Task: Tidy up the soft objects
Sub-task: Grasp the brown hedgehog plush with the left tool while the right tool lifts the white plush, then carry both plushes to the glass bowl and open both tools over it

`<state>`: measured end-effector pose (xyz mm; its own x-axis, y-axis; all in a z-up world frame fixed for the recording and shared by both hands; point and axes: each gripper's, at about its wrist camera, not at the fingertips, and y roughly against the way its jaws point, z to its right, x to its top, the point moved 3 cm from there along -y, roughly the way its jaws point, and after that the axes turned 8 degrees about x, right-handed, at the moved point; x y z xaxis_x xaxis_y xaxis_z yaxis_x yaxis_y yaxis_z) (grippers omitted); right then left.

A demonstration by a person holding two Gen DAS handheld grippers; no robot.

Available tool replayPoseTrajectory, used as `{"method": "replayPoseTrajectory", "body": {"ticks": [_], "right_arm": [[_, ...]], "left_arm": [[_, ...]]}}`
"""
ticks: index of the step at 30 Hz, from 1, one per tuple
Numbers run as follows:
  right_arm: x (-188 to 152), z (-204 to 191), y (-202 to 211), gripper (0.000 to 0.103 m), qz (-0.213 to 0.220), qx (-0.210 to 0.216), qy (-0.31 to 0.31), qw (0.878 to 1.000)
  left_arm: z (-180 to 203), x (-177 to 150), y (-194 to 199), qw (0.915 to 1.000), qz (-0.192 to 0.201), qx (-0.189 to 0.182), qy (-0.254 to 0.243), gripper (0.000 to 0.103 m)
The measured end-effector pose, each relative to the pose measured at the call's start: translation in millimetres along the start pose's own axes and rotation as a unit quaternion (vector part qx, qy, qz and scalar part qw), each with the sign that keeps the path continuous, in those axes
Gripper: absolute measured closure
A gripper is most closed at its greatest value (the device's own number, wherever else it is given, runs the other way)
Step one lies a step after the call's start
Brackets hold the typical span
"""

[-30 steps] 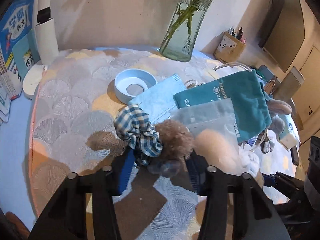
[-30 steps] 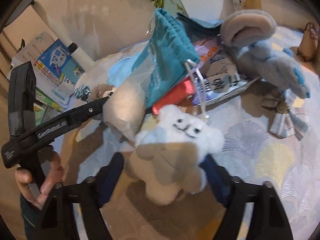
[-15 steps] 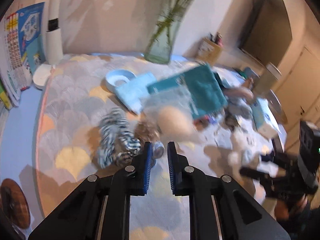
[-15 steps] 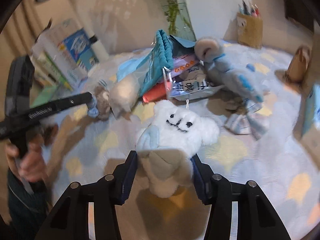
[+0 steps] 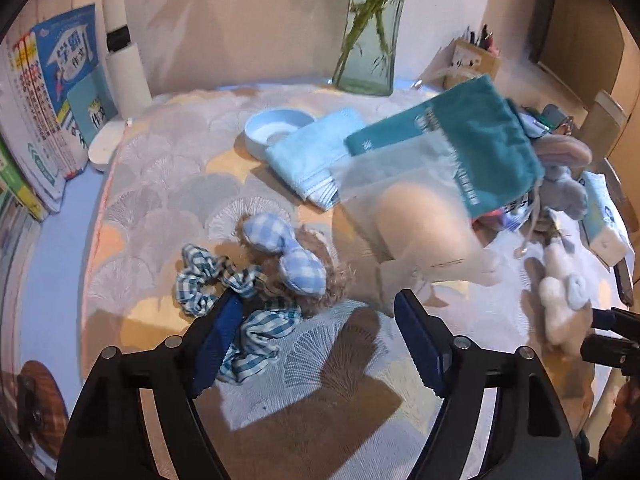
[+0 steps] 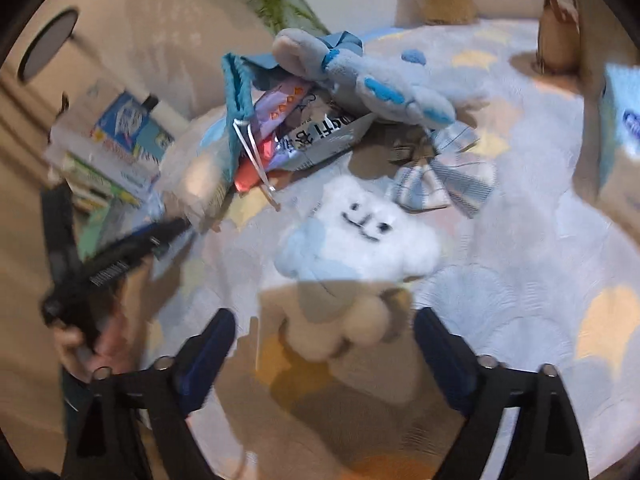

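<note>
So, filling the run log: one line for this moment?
left gripper: opening, empty | right gripper: opening, white plush loose between jaws | scrunchie on table

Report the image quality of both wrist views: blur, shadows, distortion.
Left wrist view: mostly sharp, fisheye bends the edges, a hard shadow falls under the left gripper, teal pouch slightly smeared. Right wrist view: motion-blurred throughout, shadow across the white plush.
</note>
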<state>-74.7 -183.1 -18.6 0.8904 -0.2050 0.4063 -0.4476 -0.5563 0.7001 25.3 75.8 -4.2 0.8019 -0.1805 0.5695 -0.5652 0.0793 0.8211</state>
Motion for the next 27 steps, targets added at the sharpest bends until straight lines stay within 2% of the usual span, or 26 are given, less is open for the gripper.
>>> {"method": "replayPoseTrajectory", "body": {"ticks": [4,6,7,8,9,10,11,12,15,17,18,22,25,27], "right_arm": [[8.7,-11.8,-10.9,0.005,0.011,-0.027,-0.024,0.999],[15.2,-13.9,-13.4,0.005,0.018,-0.041,-0.029,0.999],[19.8,-14.1,-15.6,0.005,0.021,-0.047,-0.028,0.998],[22.9,-13.9,-17.5,0.005,0.027,-0.056,-0.027,0.998],[23.4,-15.3,-18.4,0.01,0.033,-0.065,-0.025,0.997],[24.1,-17.5,-19.3,0.028,0.038,-0.08,-0.018,0.996],[25.7,-20.8,-21.3,0.041,0.044,-0.108,-0.001,0.993],[24.4,-22.4,-20.1,0.047,0.049,-0.127,0.016,0.991],[19.1,-22.5,-13.2,0.052,0.059,-0.095,0.023,0.993],[13.2,-21.9,1.1,0.052,0.069,-0.042,0.021,0.996],[11.5,-23.9,8.5,0.052,0.079,-0.034,0.025,0.996],[14.1,-23.2,39.4,0.052,0.111,-0.042,0.036,0.992],[19.2,-13.9,63.9,0.052,0.135,-0.053,0.031,0.989],[19.0,-2.0,87.6,0.052,0.153,-0.069,0.027,0.986]], "left_arm": [[-2.7,0.9,10.7,0.9994,0.016,-0.029,0.013,0.027],[-4.6,5.0,11.2,0.9995,0.019,-0.021,0.017,0.027],[-4.3,7.4,6.5,0.9998,0.013,-0.005,0.016,0.029],[-4.7,8.2,0.7,0.9998,0.004,0.01,0.015,0.035],[-5.0,7.3,-7.9,0.9994,-0.011,0.031,0.013,0.063],[-6.0,6.8,-13.2,0.9991,-0.018,0.037,0.013,0.071],[-6.4,6.3,-10.7,0.9991,-0.005,0.037,0.017,0.074],[-5.5,6.2,-8.8,0.9991,-0.004,0.037,0.021,0.079],[-5.8,3.1,8.3,0.9987,0.012,0.035,0.035,0.08],[0.0,1.4,31.9,0.9987,0.03,0.009,0.041,0.08],[8.5,1.2,50.8,0.9982,0.047,-0.001,0.037,0.08],[53.5,9.4,102.3,0.9944,0.096,-0.044,0.008,0.08],[106.5,20.4,127.0,0.9888,0.119,-0.084,-0.033,0.08],[152.2,29.1,135.7,0.9824,0.123,-0.124,-0.065,0.08]]}}
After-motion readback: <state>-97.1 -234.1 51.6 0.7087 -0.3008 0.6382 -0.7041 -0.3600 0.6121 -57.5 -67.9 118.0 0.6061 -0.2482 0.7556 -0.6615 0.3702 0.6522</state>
